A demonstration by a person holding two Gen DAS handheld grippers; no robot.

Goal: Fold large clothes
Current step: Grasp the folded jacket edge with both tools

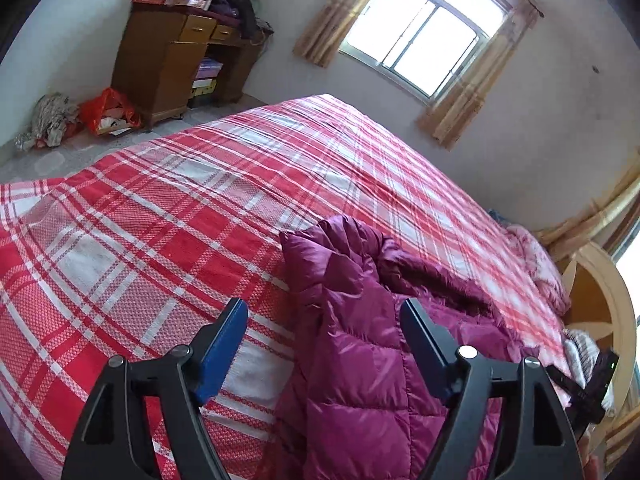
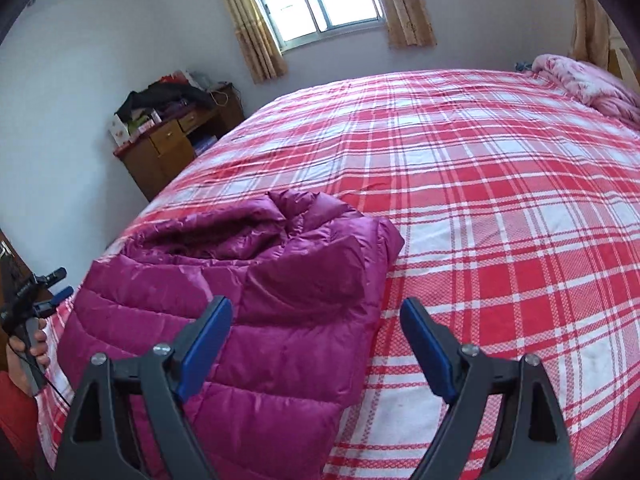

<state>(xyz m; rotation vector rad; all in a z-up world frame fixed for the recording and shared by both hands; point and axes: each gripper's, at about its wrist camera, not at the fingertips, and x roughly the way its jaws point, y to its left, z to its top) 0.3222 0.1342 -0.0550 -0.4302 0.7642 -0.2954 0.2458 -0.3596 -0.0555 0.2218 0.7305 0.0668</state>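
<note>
A magenta quilted down jacket (image 2: 256,296) lies on the bed with the red and white plaid cover (image 2: 500,200), near its front left edge, partly folded with its hood end bunched at the far side. It also shows in the left wrist view (image 1: 360,360). My left gripper (image 1: 324,312) is open and empty, held above the jacket's left edge. My right gripper (image 2: 316,312) is open and empty, held above the jacket's right side. The left gripper also shows at the left edge of the right wrist view (image 2: 56,284), held in a hand.
A wooden desk (image 1: 168,64) piled with clothes and boxes stands against the far wall, with a red bag (image 1: 108,112) on the floor beside it. A pink quilt (image 2: 584,80) lies at the bed's head. A wooden headboard (image 1: 600,300) is at the right.
</note>
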